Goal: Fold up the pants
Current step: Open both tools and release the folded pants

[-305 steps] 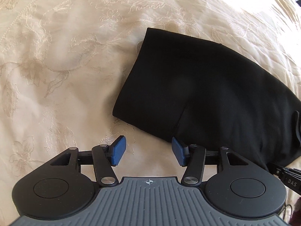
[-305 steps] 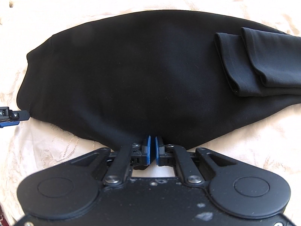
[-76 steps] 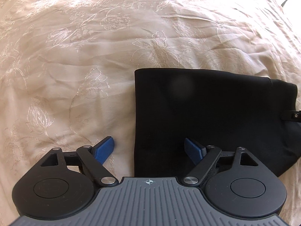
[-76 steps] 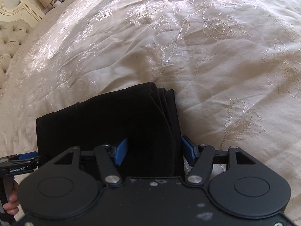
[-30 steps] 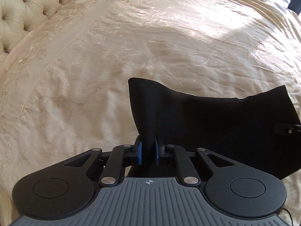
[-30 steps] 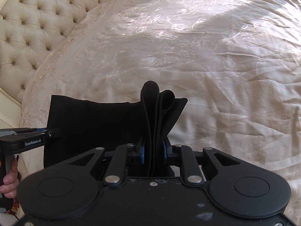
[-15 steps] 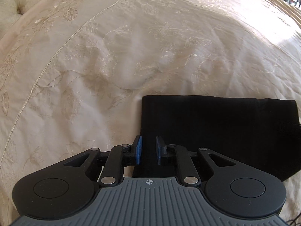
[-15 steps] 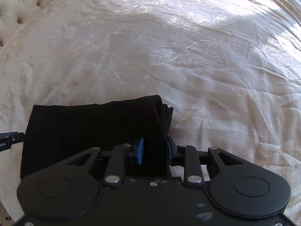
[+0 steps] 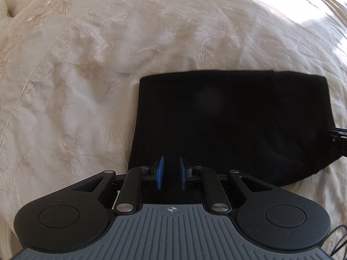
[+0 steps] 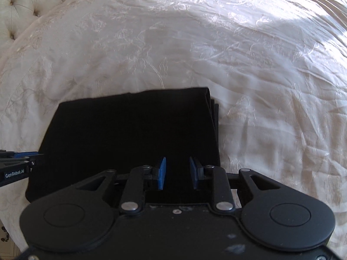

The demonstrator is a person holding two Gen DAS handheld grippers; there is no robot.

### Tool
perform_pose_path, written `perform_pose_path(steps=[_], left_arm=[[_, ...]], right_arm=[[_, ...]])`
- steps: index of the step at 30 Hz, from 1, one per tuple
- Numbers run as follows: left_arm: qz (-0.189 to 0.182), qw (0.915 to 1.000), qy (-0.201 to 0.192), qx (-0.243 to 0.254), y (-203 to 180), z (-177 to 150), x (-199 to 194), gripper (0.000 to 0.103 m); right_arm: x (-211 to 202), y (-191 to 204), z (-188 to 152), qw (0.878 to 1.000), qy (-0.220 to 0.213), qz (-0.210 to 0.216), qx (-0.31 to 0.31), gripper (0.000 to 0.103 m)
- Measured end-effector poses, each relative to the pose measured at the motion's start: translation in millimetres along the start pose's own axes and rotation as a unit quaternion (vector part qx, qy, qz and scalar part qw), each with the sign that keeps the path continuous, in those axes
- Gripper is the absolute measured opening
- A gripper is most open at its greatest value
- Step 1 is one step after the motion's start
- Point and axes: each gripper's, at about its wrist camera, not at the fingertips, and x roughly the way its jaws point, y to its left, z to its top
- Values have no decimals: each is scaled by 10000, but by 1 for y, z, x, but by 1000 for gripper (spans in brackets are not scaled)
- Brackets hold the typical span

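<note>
One folded pair of black pants (image 9: 229, 125) lies on the bedspread (image 9: 86, 65).

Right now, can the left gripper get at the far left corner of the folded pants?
Probably yes: the left gripper sits over the pants' near left edge, and only flat black cloth and bare bedspread lie toward that corner.

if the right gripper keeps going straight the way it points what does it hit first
Most likely the folded black pants: the right gripper points steeply down with their near edge between its closing jaws. Beneath lies the cream bedspread; depth is unclear.
</note>
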Motion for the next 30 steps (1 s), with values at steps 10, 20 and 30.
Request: perform_pose_path(steps=[10,20,30], left_arm=[[210,9992,-104,-334,-2,-11,-24,16],[410,9974,-290,-514,-29,-34,-83,18],[626,9960,-421,-470,-54,-55,-119,26]], right_arm=[[-20,1,-1,9999,-44,-123,-81,26],[-89,-2,-17,9983,-571,-123,-80,29],[-135,-3,-44,9956,-894,35,-281,31]])
